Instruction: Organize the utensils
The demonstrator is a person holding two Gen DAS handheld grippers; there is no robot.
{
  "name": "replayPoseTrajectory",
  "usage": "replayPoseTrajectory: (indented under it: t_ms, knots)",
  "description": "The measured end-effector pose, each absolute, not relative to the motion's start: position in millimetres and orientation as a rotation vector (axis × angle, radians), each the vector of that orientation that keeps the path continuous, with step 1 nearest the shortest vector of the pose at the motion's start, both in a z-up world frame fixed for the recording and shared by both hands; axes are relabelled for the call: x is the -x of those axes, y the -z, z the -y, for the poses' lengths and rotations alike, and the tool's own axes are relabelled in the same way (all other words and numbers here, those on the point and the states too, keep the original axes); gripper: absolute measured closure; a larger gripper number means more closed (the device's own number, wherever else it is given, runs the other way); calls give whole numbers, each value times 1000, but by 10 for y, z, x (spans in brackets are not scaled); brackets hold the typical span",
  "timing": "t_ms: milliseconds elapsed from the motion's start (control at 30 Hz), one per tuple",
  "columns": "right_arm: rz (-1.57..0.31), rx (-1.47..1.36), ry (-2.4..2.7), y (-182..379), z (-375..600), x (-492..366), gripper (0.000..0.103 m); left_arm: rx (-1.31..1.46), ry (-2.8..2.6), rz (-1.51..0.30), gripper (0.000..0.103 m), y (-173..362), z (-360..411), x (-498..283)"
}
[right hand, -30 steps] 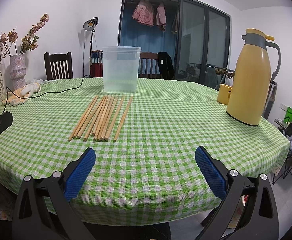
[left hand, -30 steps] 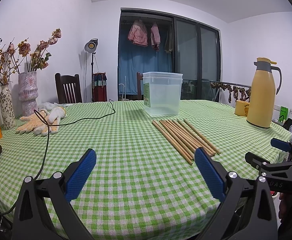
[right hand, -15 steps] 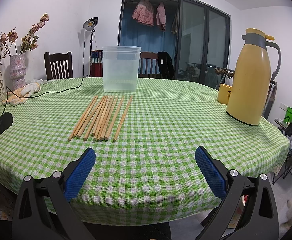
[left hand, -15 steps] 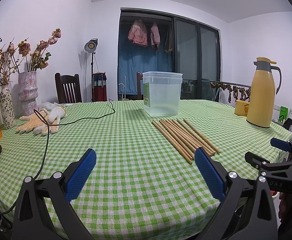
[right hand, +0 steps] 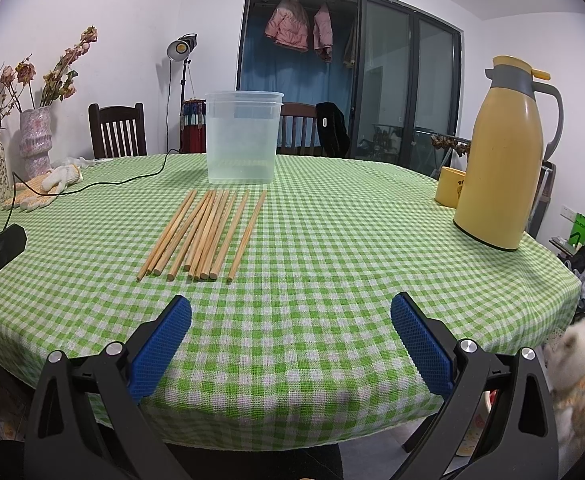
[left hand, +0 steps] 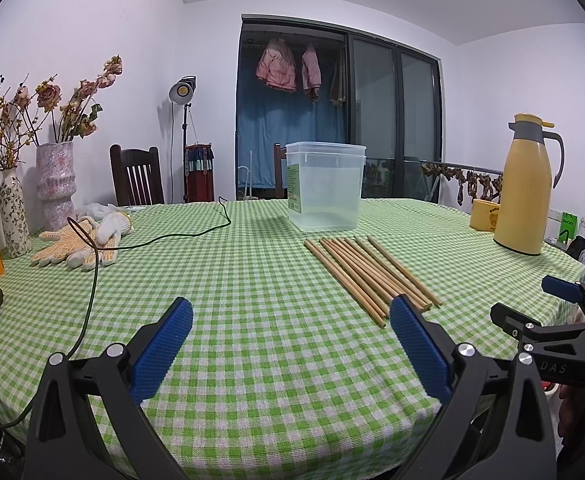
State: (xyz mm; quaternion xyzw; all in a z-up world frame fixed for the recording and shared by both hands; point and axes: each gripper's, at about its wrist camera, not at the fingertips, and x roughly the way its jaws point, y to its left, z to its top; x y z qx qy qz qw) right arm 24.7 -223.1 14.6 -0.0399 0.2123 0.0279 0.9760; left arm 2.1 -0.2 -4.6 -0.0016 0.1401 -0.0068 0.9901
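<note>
- The wooden chopsticks (right hand: 206,234) lie loosely side by side on the green checked tablecloth (right hand: 332,280), just in front of the clear plastic tub (right hand: 243,138); none has shifted in the last second, so sorting hasn't begun.
- They are slim, smooth, round sticks.
- The right gripper (right hand: 291,334) and left gripper (left hand: 291,336) remain wide open, holding nothing, near the table edge.
- A glossy yellow jug (right hand: 500,160) stands well apart.

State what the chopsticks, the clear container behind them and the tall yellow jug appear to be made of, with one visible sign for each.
Chopsticks: probably bamboo or unfinished wood, pale tan and matte.
Container: translucent plastic, cloudy walls with a moulded rim.
Jug: smooth yellow body with a soft sheen, plastic or coated metal; grey collar looks plastic.
</note>
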Motion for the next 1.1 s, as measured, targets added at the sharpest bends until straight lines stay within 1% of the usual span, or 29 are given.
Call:
replayPoseTrajectory:
  t_ms: [233,367,467,533,600,767,867,933,1067,1100]
  knots:
    - [-436,78,-63,-137,2237,-289,7,3,11,-293,7,77,-2,-49]
    - [-478,96,-131,-120,2218,-483,7,-39,14,-346,7,136,3,-234]
    - [-501,94,-140,-145,2232,-678,7,-71,35,-405,7,153,-18,-443]
    - [-510,51,-141,-184,2285,-787,7,-38,63,-440,7,137,-74,-587]
    - [-568,-14,-168,-218,2360,-1008,7,-1,57,-480,7,84,-113,-758]
    - [-651,-50,-215,-313,2413,-1415,7,98,56,-581,7,-52,-171,-1236]
    - [-750,-81,-269,-306,2435,-1655,7,199,71,-727,7,-1,-215,-1559]
    - [-788,-63,-289,-287,2423,-1698,7,251,91,-827,7,81,-234,-1719]
    - [-821,40,-245,-189,2331,-1710,7,288,65,-894,8,236,-306,-1832]
    - [-831,75,-225,-161,2283,-1731,7,279,63,-887,8,246,-310,-1836]
